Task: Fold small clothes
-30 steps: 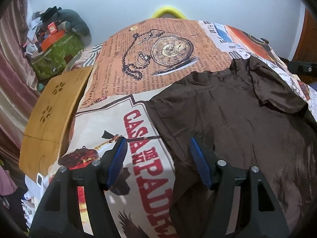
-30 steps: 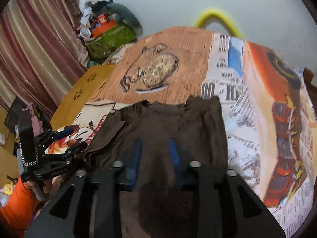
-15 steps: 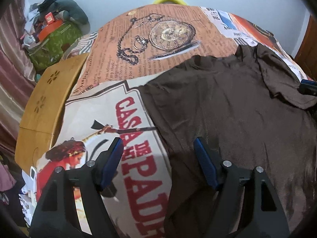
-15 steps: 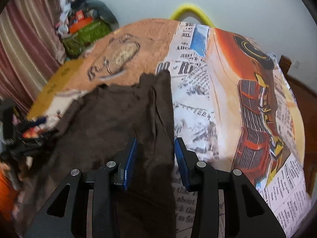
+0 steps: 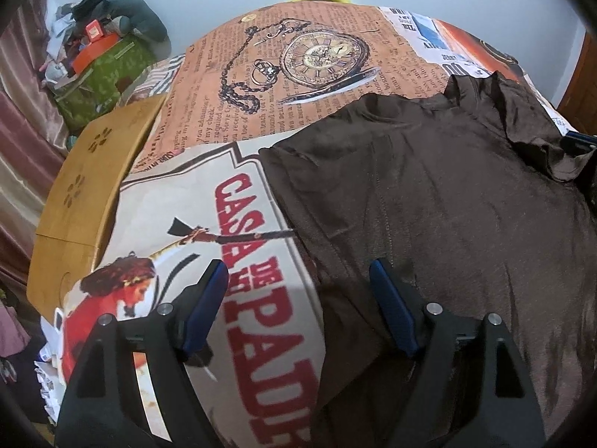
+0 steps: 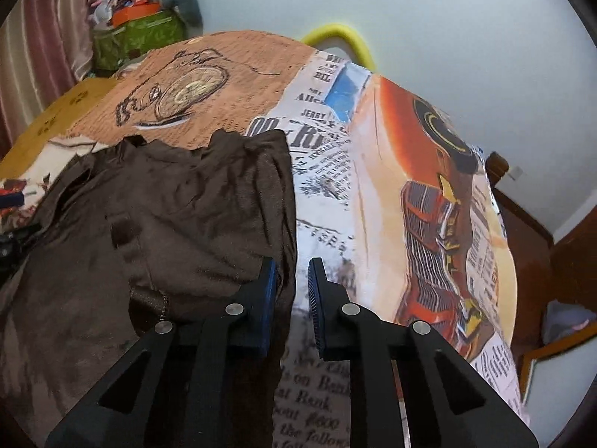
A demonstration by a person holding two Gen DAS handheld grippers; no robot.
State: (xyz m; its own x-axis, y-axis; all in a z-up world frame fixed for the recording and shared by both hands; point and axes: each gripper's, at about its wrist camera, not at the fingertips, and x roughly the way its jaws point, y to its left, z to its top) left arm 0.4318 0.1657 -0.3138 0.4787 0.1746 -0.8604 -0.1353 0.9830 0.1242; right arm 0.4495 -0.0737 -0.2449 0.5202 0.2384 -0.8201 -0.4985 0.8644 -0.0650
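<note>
From the left wrist we see our left gripper (image 5: 298, 280) with its jaws wide and opening further. The left edge of the brown shirt (image 5: 440, 205) runs between the two blue pads (image 5: 391, 310), but neither pad presses on it; the left pad hangs over the printed sheet (image 5: 231, 171), the right one over the cloth. The shirt lies spread over the right half of the sheet, wrinkled, with its far part bunched up toward the upper right. At the right rim a bit of dark gear with a blue tip (image 5: 580, 138) shows beside the bunched cloth. A wooden board (image 5: 82, 194) lies left of the sheet, and behind it a green bag (image 5: 100, 74) is piled with an orange box and loose clutter.

From the right wrist we see our right gripper (image 6: 293, 280) with its jaws narrow and closing. The right hem of the shirt (image 6: 168, 216) lies in the gap against the left pad (image 6: 266, 298); the right pad is clear of it, over the sheet (image 6: 373, 194). Here the shirt looks crumpled, with folds gathered toward its far right corner. The green bag (image 6: 145, 37) stands at the far left, with an orange box on top.
</note>
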